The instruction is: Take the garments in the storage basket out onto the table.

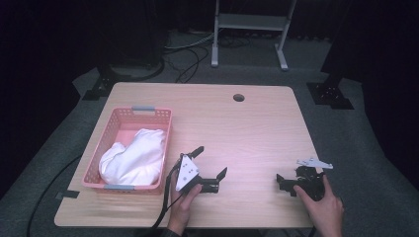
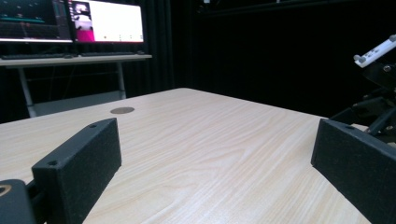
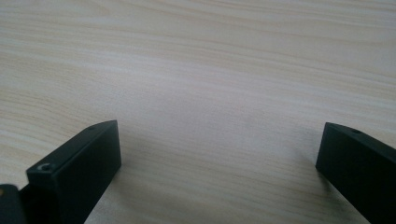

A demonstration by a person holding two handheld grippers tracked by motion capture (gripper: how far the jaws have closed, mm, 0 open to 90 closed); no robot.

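My left gripper [image 1: 211, 162] rests low on the wooden table [image 1: 247, 133], just right of the pink basket [image 1: 165, 148], held by a hand from the front edge. Its jaws stand wide apart with nothing between them; in the left gripper view [image 2: 212, 140] only bare tabletop lies ahead. A white cloth [image 1: 133, 155] lies bunched inside the basket. My right gripper [image 1: 289, 177] sits near the front right of the table in the other hand and points left. The right gripper view [image 3: 215, 140] shows its jaws open close above bare wood. The right gripper [image 2: 373, 93] also appears in the left gripper view.
A round cable hole [image 1: 238, 97] sits near the table's far edge. Behind the table stands a metal frame [image 1: 249, 22], with cables on the floor. Lit monitors [image 2: 107, 21] on a desk show far off in the left gripper view.
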